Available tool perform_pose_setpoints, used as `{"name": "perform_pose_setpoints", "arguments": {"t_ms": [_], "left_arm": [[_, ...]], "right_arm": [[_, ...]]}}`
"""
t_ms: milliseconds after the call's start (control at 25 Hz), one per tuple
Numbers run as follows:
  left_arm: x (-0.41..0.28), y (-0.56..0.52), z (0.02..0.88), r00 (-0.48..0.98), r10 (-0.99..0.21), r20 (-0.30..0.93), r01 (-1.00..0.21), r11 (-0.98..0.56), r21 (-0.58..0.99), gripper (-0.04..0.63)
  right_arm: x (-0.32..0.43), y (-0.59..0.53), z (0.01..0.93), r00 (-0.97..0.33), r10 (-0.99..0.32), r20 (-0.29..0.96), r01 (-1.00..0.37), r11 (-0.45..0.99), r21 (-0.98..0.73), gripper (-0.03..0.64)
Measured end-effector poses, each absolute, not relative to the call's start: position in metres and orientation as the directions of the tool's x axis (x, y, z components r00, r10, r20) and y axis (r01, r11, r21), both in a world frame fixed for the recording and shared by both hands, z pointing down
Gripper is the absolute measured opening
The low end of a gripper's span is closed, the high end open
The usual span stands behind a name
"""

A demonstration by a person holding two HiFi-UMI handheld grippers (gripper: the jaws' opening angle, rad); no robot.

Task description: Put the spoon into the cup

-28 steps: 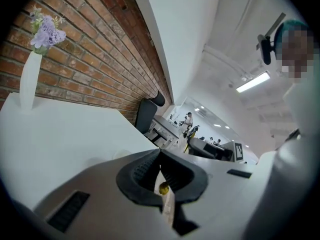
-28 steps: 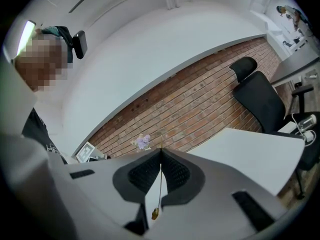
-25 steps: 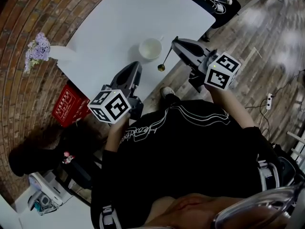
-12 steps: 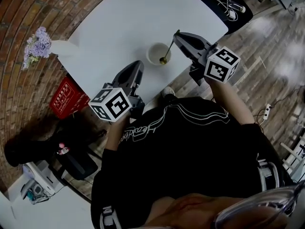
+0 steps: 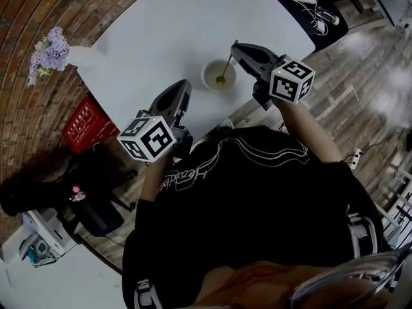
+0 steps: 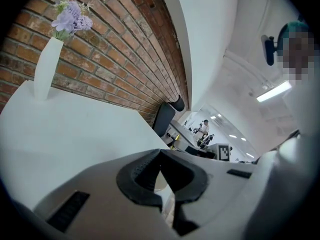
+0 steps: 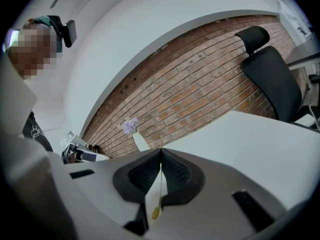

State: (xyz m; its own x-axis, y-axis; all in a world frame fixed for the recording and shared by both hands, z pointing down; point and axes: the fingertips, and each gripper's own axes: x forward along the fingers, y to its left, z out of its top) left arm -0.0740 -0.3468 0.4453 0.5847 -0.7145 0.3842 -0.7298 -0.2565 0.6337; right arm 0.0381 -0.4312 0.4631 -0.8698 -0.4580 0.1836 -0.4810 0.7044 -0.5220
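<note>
A white cup (image 5: 218,74) stands near the front edge of the white table (image 5: 167,24). A thin gold spoon (image 5: 226,67) hangs bowl-down over the cup, its handle pinched at the tip of my right gripper (image 5: 234,45), which is shut on it. In the right gripper view the spoon (image 7: 159,184) runs down between the closed jaws, its bowl low over the cup (image 7: 151,200). My left gripper (image 5: 183,84) sits left of the cup, shut with nothing in it. Its own view shows the jaws meeting at the tip (image 6: 160,151).
A white vase of purple flowers (image 5: 59,56) stands at the table's left corner by the brick wall. A red crate (image 5: 87,132) lies on the floor under the table edge. A black office chair (image 7: 270,74) stands beyond the table's far side.
My right gripper carried the spoon from off the table's edge to above the cup. The spoon's bowl now hangs inside the cup's rim. The left gripper stayed put.
</note>
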Motion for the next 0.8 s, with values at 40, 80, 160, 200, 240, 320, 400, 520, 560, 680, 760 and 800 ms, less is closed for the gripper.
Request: {"name": "perform_pose_setpoints", "arguments": {"t_ms": [40, 80, 160, 200, 240, 320, 400, 520, 560, 680, 760, 800], "left_arm": [[-0.076, -0.347, 0.447, 0.58, -0.717, 0.386, -0.731, -0.249, 0.635, 0.003], [-0.077, -0.348, 0.449, 0.577, -0.72, 0.387, -0.732, -0.244, 0.636, 0.003], [-0.078, -0.35, 0.452, 0.572, -0.723, 0.388, -0.733, -0.238, 0.637, 0.003], [-0.078, -0.351, 0.453, 0.57, -0.724, 0.388, -0.734, -0.236, 0.637, 0.003], [-0.079, -0.351, 0.454, 0.569, -0.725, 0.389, -0.734, -0.234, 0.637, 0.003], [-0.079, -0.352, 0.458, 0.566, -0.725, 0.393, -0.735, -0.227, 0.639, 0.003], [-0.081, -0.353, 0.461, 0.562, -0.726, 0.397, -0.734, -0.217, 0.643, 0.003], [-0.083, -0.355, 0.465, 0.557, -0.729, 0.399, -0.735, -0.209, 0.646, 0.003], [-0.083, -0.355, 0.466, 0.556, -0.729, 0.399, -0.735, -0.207, 0.646, 0.003], [-0.083, -0.355, 0.471, 0.552, -0.729, 0.405, -0.736, -0.198, 0.647, 0.003], [-0.083, -0.357, 0.475, 0.551, -0.728, 0.407, -0.736, -0.194, 0.648, 0.003], [-0.083, -0.358, 0.477, 0.552, -0.727, 0.408, -0.735, -0.194, 0.65, 0.003]], "right_arm": [[0.037, -0.432, 0.467, -0.872, -0.452, 0.189, -0.479, 0.705, -0.523, -0.001], [0.036, -0.432, 0.472, -0.873, -0.448, 0.195, -0.479, 0.704, -0.524, -0.001], [0.036, -0.435, 0.48, -0.871, -0.446, 0.206, -0.483, 0.698, -0.528, 0.0], [0.036, -0.435, 0.484, -0.869, -0.447, 0.212, -0.487, 0.695, -0.53, 0.0], [0.036, -0.436, 0.487, -0.868, -0.448, 0.216, -0.489, 0.692, -0.531, 0.0], [0.036, -0.435, 0.492, -0.868, -0.444, 0.221, -0.489, 0.69, -0.534, 0.0], [0.035, -0.434, 0.497, -0.871, -0.434, 0.23, -0.487, 0.694, -0.531, 0.0], [0.033, -0.434, 0.502, -0.869, -0.43, 0.247, -0.493, 0.702, -0.514, 0.0], [0.034, -0.434, 0.503, -0.869, -0.429, 0.248, -0.493, 0.703, -0.512, 0.0], [0.033, -0.433, 0.51, -0.869, -0.428, 0.249, -0.493, 0.697, -0.52, 0.0], [0.033, -0.434, 0.515, -0.865, -0.433, 0.255, -0.5, 0.694, -0.518, 0.0], [0.033, -0.434, 0.517, -0.862, -0.435, 0.259, -0.505, 0.694, -0.514, 0.0]]}}
